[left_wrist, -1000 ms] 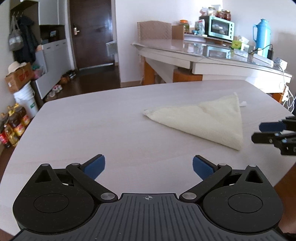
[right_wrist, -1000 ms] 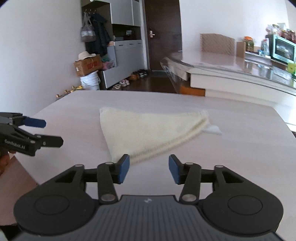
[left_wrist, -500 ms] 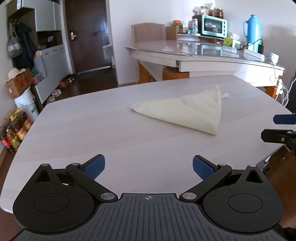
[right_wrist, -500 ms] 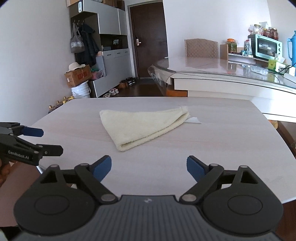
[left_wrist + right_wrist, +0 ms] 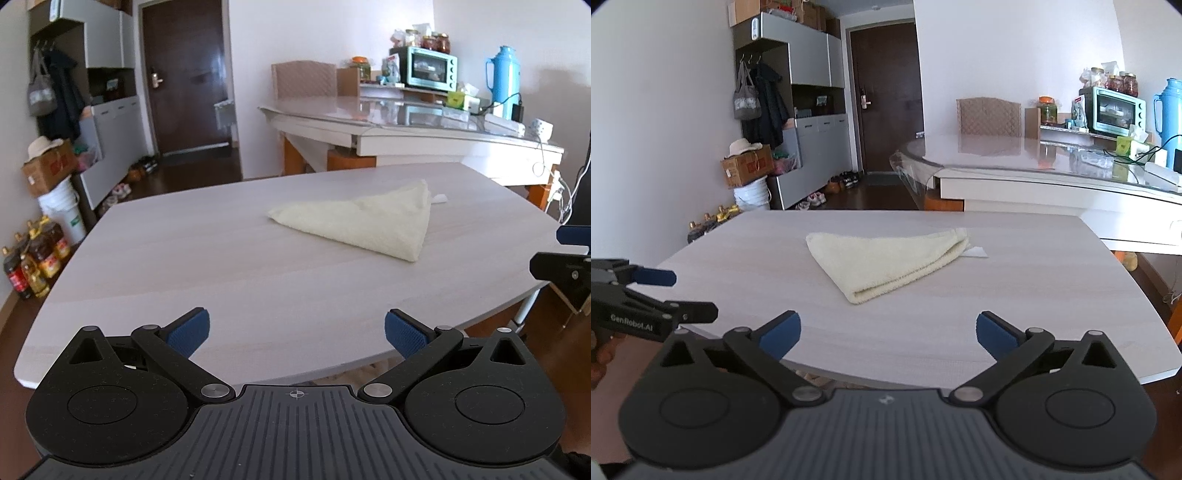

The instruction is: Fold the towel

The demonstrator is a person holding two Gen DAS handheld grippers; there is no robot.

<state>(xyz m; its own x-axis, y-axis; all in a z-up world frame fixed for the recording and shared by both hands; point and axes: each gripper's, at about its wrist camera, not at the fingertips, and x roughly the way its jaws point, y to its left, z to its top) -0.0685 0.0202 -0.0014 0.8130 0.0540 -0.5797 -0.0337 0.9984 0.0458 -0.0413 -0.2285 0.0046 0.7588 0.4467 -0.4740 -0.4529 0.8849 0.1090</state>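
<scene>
A pale wood-grain table point(image 5: 207, 266) fills the foreground of a lived-in room; behind it stands a dark door point(image 5: 186, 77) at 12 o'clock and a glass-topped counter point(image 5: 417, 125) at 2 o'clock; the counter carries a teal oven point(image 5: 430, 68) and a blue flask point(image 5: 503, 79).

The towel point(image 5: 364, 223) lies flat on the table, cream, folded into a triangle; in the left view it sits at about 1 o'clock, well beyond the fingers; in the right view it lies at 12 o'clock, its folded corner nearest the camera; a small white tag point(image 5: 975, 252) pokes out at its far right corner.

Nothing touches the towel; the left gripper point(image 5: 295, 330) hangs over the near table edge, jaws spread wide and empty; the right gripper point(image 5: 886, 328) does likewise, jaws wide, nothing between its blue pads point(image 5: 781, 330).

Each claw shows in the other's view: the right at 3 o'clock, off the table's edge; the left at 9 o'clock, likewise apart from the towel.

At 9 o'clock on the floor stand oil bottles point(image 5: 35, 254), a white bucket point(image 5: 62, 210) and a cardboard box point(image 5: 50, 168).
</scene>
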